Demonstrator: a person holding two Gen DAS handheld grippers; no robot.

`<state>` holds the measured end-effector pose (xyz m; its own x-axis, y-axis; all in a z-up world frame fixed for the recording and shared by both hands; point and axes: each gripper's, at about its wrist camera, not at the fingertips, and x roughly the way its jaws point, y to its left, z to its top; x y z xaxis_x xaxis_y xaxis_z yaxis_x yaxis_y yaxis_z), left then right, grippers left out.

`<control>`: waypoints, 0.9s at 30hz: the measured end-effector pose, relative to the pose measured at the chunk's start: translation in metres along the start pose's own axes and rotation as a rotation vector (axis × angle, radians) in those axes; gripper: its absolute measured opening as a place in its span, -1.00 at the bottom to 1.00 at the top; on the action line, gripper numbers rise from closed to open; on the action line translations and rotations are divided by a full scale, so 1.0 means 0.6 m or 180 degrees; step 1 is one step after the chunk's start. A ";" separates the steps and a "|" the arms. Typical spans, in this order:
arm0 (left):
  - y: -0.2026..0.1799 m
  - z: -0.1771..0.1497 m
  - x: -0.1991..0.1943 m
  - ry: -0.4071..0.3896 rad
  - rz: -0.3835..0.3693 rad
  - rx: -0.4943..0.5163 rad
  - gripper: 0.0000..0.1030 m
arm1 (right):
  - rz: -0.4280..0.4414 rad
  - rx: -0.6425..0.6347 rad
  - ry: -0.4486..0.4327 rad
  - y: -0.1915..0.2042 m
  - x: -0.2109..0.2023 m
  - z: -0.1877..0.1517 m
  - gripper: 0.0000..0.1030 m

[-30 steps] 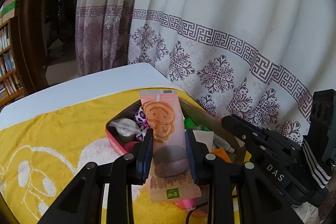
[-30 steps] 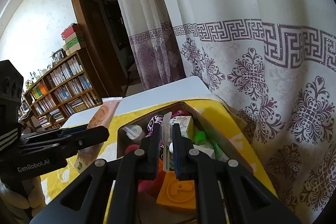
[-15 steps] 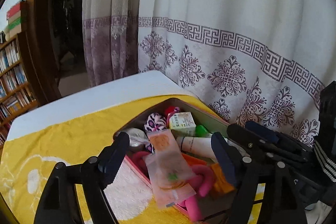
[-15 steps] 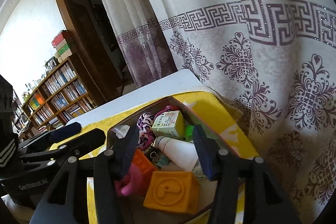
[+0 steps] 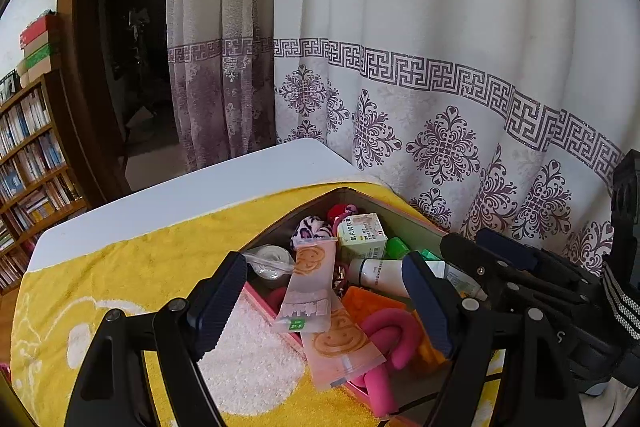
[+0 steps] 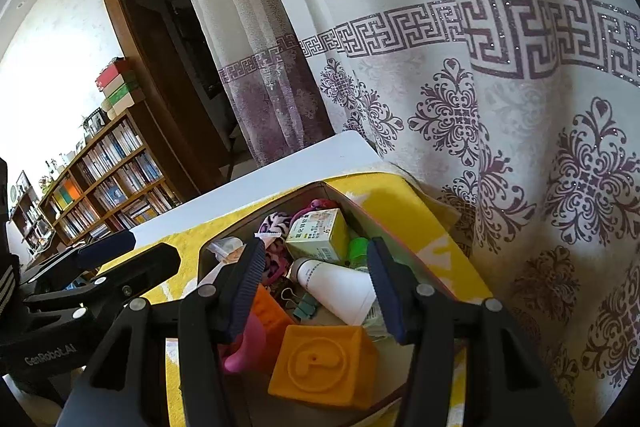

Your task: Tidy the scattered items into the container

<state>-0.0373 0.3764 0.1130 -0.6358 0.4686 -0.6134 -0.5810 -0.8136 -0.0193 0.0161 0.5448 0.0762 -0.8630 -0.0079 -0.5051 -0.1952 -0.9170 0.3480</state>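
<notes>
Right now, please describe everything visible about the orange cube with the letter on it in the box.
The orange cube looks like soft rubber or foam, with rounded edges and a matte skin. Its near face carries a raised letter P inside a raised ring. It sits tilted at the near end of the box, on top of the other contents, apart from the open right gripper above it. A pink curved toy lies against its left side, and the white tube lies just behind it.

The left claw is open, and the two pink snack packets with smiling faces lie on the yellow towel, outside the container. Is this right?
Not quite. In the left wrist view the left claw is open, but the two pink snack packets lie in the container, one overhanging its near rim, not outside on the yellow towel.
</notes>
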 end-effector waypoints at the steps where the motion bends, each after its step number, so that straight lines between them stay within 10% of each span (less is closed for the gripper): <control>1: 0.000 0.000 0.000 0.0000 0.0011 -0.0002 0.59 | 0.0001 -0.0002 -0.0003 0.001 0.000 0.000 0.11; 27: 0.106 -0.050 -0.105 -0.0159 0.0383 -0.0426 0.59 | -0.0292 -0.0078 -0.0438 0.030 -0.081 -0.005 0.62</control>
<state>-0.0189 0.2851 0.1265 -0.7229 0.3789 -0.5778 -0.4286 -0.9018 -0.0551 0.0562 0.5276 0.1049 -0.8981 0.1296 -0.4203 -0.2663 -0.9208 0.2850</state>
